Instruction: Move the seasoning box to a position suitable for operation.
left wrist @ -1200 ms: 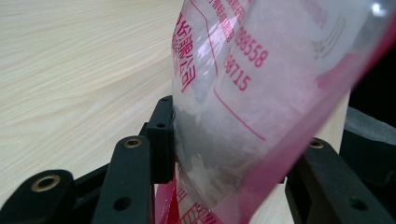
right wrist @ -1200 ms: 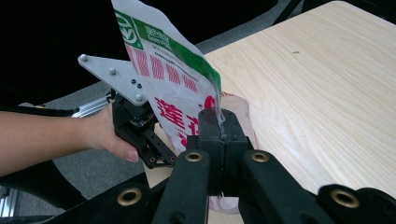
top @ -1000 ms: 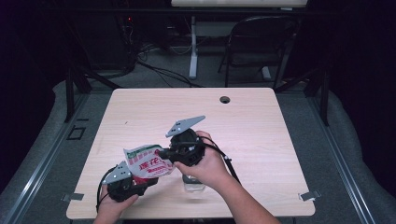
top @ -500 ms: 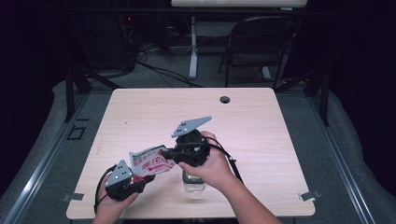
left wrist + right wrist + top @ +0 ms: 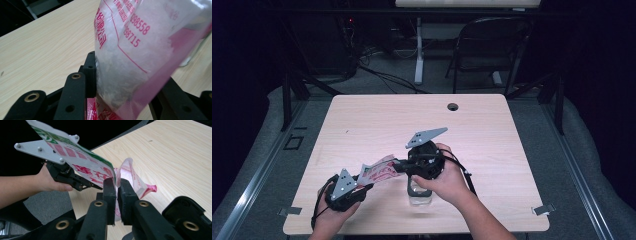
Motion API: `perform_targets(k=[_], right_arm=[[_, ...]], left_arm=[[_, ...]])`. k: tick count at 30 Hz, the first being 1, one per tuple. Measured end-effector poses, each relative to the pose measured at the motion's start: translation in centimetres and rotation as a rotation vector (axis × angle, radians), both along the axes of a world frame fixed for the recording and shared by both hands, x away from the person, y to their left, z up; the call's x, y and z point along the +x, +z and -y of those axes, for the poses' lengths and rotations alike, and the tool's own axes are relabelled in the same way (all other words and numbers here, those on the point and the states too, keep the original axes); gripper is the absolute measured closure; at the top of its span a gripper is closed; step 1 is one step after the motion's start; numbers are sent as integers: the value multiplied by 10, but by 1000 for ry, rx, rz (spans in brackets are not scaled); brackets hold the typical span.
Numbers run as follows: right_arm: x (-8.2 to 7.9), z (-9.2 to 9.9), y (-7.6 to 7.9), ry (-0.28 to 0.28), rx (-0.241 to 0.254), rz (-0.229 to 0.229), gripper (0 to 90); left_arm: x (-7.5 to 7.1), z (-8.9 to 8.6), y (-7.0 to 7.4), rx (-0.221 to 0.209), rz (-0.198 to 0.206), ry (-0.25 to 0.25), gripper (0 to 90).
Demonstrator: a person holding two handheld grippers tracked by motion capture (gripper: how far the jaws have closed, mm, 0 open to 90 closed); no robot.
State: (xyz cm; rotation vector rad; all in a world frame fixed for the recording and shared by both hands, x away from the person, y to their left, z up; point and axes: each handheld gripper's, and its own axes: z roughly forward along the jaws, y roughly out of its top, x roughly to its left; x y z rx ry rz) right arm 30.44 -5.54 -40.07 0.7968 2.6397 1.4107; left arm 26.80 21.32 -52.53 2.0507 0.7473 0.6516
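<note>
Starting at my left tongs [image 5: 362, 186], low over the near left part of the surface [image 5: 377, 120]: the person's left hand [image 5: 329, 212] grips the body, grey plate on top, jaws aimed up and to the right. In the left gripper view the plastic bag [image 5: 140, 50] sits between those jaws, clear film with pink print, white crystals packed inside. The left pad lies against the bag's side; the right jaw shows behind the pink edge, and the film bulges between them, so I read these tongs as clamped on the bag, and they have just been closing a little further.

Moving right, the bag [image 5: 379, 172] spans the gap from left tongs to right tongs, tilted, lifted clear of the wood.

Then my right tongs [image 5: 398, 166], held by the right hand [image 5: 447, 180], pointing left toward the other pair. In the right gripper view the bag's top edge [image 5: 115, 176] runs down into a narrow slot between the two pads. These jaws have just been opening a touch, yet they stand nearly together with the film pinched between them.

Just below the right tongs, a small clear jar [image 5: 419, 192] stands on the surface, partly hidden by the hand.
</note>
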Motion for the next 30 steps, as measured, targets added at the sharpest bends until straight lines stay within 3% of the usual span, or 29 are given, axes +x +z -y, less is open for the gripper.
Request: perform_targets(k=[10, 19, 25, 30], right_arm=[[-1, 16, -5, -32, 8, -9, 773], [-5, 27, 0, -43, 12, 8, 708], [-8, 36, -8, -47, 4, -6, 680], [-7, 47, -11, -72, 28, -25, 676]], left_arm=[[1, 4, 2, 53, 32, 45, 630], [0, 14, 2, 148, 84, 63, 632], [1, 19, 2, 196, 102, 72, 633], [1, 23, 0, 236, 122, 78, 633]])
